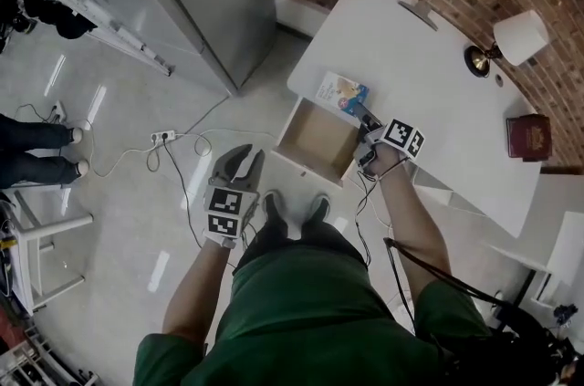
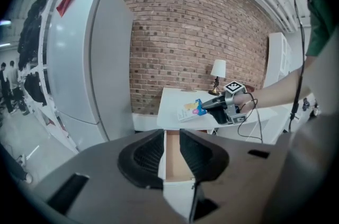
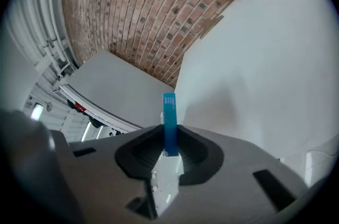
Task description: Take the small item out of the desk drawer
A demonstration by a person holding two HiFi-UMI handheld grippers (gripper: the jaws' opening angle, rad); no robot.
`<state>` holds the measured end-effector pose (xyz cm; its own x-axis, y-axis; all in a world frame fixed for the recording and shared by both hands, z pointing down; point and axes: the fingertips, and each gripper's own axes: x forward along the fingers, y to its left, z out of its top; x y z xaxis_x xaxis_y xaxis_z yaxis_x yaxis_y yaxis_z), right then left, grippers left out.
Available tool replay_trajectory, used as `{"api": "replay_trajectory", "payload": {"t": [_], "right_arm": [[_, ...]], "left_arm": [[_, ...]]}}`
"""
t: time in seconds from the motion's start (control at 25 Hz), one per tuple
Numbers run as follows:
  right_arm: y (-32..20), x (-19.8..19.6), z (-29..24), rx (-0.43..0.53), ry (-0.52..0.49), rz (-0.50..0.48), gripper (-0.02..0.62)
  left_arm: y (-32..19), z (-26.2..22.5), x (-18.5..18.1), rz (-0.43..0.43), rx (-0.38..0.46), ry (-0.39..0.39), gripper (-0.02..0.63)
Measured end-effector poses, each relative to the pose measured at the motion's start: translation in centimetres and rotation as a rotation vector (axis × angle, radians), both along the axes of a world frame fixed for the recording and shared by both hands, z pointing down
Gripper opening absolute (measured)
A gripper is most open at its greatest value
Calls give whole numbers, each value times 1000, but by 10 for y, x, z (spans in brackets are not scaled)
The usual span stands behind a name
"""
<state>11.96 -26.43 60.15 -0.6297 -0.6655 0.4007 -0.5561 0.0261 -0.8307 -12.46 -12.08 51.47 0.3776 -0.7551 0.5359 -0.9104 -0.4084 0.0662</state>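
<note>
A: How are the arms set?

B: The right arm reaches forward past the open drawer [image 1: 315, 140], forearm bare and a cable running along it. The right gripper [image 1: 363, 114] sits just beyond the drawer's far right corner, over the desk [image 1: 429, 69] edge. Its jaws are clamped on a box [image 1: 339, 90], pinching one thin side.

A: And the left?

B: The left arm is bent and held low, well to the left of the drawer, over the floor. The left gripper [image 1: 243, 158] points ahead with its jaws apart and nothing between them. In its own view the drawer shows through the gap, farther off.

A: So the box is out of the drawer?

B: Yes, it is above the drawer's back edge, at the desk rim. I cannot tell whether it rests on the desk or hangs just over it.

A: Anything else unclear?

B: The right gripper view shows the box edge-on only, as a blue strip. Its print is too small to read. Both upper arms are cut off by the frame.
</note>
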Motion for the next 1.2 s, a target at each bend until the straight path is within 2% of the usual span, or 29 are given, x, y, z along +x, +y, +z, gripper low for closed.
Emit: {"api": "replay_trajectory", "payload": {"t": [0.24,0.44,0.6,0.88,0.96,1.2], "right_arm": [[-23,4,16,-59,-84,65,80],[-25,5,27,-89,-96,74,83],[-23,11,39,-112,-16,51,98],[-16,21,48,-115,104,27,175],[-14,25,47,-98,154,10,195],[-11,29,18,27,294,-47,175]], "left_arm": [[-11,7,-3,-8,-14,-14,86],[-16,13,-2,-7,-29,-12,86],[-18,14,5,4,-29,-8,86],[-14,17,13,22,-32,2,86],[-12,18,14,25,-33,3,86],[-12,14,14,27,-18,7,86]]}}
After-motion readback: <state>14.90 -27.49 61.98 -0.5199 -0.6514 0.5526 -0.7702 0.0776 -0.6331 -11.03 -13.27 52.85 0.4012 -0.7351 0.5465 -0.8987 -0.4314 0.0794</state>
